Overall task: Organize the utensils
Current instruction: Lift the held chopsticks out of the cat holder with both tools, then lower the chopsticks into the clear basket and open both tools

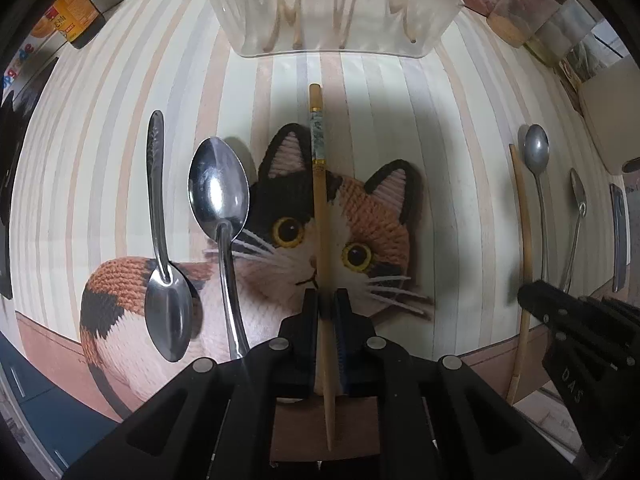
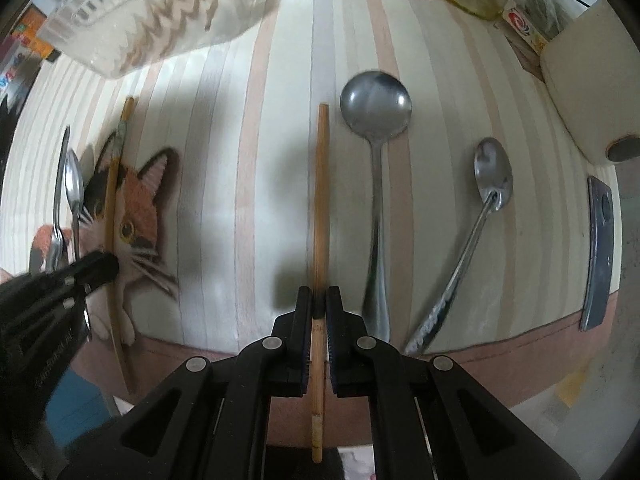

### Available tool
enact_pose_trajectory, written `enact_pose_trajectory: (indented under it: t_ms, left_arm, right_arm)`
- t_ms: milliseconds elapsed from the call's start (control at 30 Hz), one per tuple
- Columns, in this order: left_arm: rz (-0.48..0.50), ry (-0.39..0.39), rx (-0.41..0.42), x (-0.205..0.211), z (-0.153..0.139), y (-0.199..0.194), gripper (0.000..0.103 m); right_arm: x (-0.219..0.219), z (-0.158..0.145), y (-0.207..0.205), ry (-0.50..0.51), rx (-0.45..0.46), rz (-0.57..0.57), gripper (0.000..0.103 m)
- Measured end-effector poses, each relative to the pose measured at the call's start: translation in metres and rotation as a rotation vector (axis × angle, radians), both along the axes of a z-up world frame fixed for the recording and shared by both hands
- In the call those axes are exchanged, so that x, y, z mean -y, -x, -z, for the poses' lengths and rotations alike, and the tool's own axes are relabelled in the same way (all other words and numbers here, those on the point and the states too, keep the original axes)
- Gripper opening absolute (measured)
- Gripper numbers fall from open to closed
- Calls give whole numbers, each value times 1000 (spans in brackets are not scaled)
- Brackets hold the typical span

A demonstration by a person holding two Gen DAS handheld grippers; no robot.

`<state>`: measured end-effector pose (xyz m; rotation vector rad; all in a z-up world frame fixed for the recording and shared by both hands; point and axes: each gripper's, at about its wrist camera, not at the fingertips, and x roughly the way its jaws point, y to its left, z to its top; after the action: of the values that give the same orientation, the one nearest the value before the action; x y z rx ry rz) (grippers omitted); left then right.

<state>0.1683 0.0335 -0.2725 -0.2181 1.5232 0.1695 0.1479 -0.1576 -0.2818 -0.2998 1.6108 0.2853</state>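
Observation:
My left gripper is shut on a wooden chopstick with a patterned band, which lies lengthwise over a knitted cat-shaped mat. Two steel spoons rest to its left. My right gripper is shut on a plain wooden chopstick on the striped tabletop. A round-bowled spoon and an oval spoon lie just to its right. A clear plastic utensil holder with several chopsticks in it stands at the far edge. Each gripper shows in the other's view: the right gripper, the left gripper.
Jars and bottles line the back of the striped table. A white container and a flat blue-grey object sit at the right. The table's front edge runs just below both grippers.

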Motion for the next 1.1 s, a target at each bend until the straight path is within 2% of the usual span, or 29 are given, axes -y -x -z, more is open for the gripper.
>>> enact_pose_trajectory:
  t_ms: [267, 300, 367, 433, 533, 833, 967, 1100]
  left_arm:
    - [8, 5, -5, 2, 0, -4, 6]
    - [8, 4, -3, 3, 0, -3, 5]
    - [9, 0, 11, 5, -1, -2, 4]
    - [8, -15, 17, 2, -2, 1, 4]
    - [8, -27, 48, 3, -15, 7, 4]
    - [-13, -52, 215, -1, -97, 21, 4]
    - [-43, -35, 304, -15, -141, 18, 4]
    - [-62, -3, 400, -28, -189, 2, 4]
  right_arm:
    - [-2, -2, 15, 9, -1, -5, 9]
    - [-12, 3, -2, 12, -4, -10, 9]
    - [-5, 2, -3, 4, 3, 8, 8]
    - [-20, 19, -25, -14, 4, 24, 7]
    - [-9, 13, -29, -56, 2, 64, 7]
    - [2, -47, -40, -200, 66, 82, 6]
    - [1, -77, -48, -267, 98, 79, 6]
    - [-7, -121, -70, -372, 153, 86, 6]
